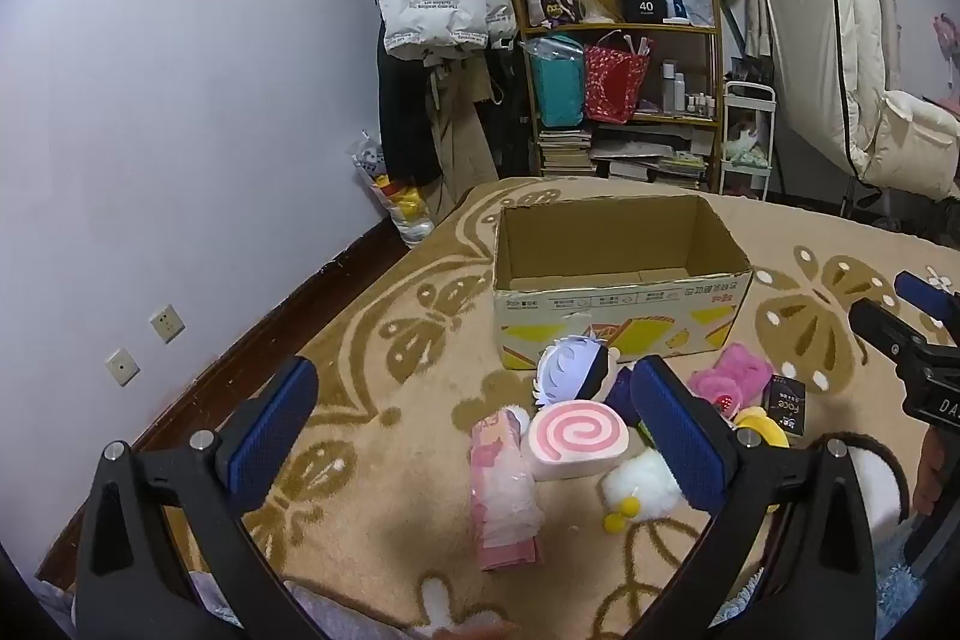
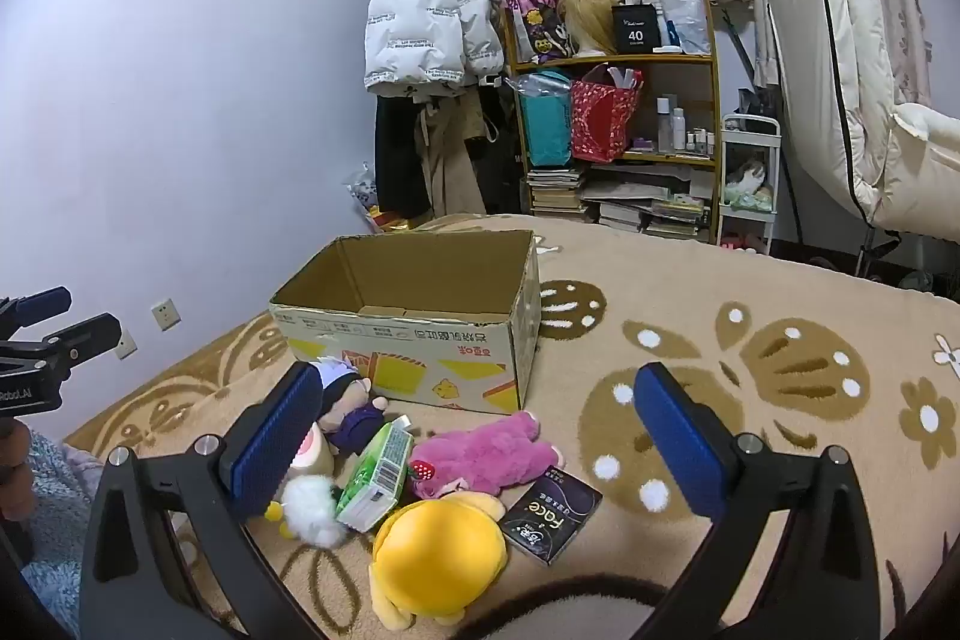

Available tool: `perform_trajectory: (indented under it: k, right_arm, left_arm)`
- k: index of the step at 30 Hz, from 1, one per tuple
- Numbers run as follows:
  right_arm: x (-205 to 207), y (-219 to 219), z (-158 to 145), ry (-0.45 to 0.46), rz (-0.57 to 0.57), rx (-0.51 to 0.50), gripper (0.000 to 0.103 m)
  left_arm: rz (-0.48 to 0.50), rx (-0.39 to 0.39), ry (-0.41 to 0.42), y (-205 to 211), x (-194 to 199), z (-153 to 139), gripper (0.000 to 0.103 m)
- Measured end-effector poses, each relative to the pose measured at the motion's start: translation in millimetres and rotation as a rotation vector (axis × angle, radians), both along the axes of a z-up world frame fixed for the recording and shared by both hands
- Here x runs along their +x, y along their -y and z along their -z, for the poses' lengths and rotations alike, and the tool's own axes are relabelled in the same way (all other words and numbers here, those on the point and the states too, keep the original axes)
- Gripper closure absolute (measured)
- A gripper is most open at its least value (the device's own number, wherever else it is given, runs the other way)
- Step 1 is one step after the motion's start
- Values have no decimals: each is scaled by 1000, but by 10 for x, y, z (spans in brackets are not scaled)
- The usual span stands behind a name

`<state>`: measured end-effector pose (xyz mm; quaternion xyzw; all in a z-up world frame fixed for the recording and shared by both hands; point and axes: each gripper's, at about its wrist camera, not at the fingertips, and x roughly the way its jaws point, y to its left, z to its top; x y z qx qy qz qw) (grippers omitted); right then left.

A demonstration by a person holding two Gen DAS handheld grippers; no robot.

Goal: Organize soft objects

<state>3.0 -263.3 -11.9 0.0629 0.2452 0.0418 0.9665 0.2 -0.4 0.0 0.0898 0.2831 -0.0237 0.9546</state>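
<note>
Bedroom w/ lilac wall, cluttered shelf (image 2: 618, 112) at back; a beige flower-patterned blanket (image 2: 750, 316) covers the bed. On it an open cardboard box (image 2: 414, 334), looks empty inside. Soft things lie piled just in front of the box: pink plush (image 2: 486, 454), yellow plush (image 2: 438, 556), swirl-roll cushion (image 1: 576, 439), white pom-pom toy (image 2: 309, 511), small doll (image 2: 348, 412). Mixed in are stiff items: green carton (image 2: 378, 472), black "face" box (image 2: 551, 514), pink packet (image 1: 501, 490).

Left hand-held gripper (image 1: 474, 436) is released, jaws wide, hovering over cushion & packet. Right hand-held gripper (image 2: 480, 442) also released, above pink plush.

Handling, prob.: plush is light, squashy, not fragile; pinch mid-body where bulk is thickest. Cushion will compress, so grip across its flat faces.
</note>
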Motion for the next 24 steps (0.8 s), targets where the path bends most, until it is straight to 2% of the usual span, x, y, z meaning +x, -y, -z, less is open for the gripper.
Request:
perform_trajectory:
  k: [24]
  right_arm:
    - [3, 2, 6, 5, 0, -6, 0]
  left_arm:
    - [6, 0, 3, -14, -11, 21, 0]
